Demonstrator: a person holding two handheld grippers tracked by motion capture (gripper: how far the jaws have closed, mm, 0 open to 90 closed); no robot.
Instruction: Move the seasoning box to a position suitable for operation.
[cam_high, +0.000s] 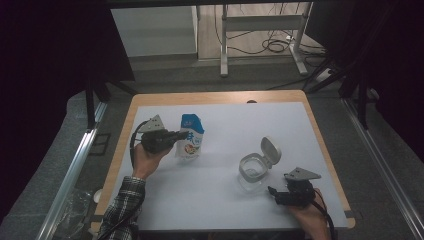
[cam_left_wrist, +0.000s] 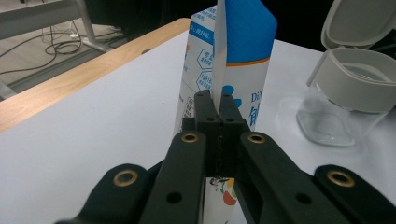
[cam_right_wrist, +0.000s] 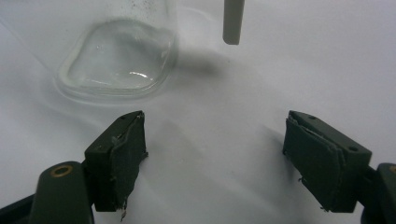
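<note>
Right now your left tongs (cam_left_wrist: 213, 100) are clamped on the side seam of the blue-and-white pouch (cam_left_wrist: 231, 70), which stands upright on the white worktop (cam_high: 215, 200). Your right tongs (cam_right_wrist: 215, 158) stand wide apart with nothing between them, just short of the clear jar (cam_high: 254, 172), whose grey lid (cam_high: 270, 149) is flipped up.
</note>
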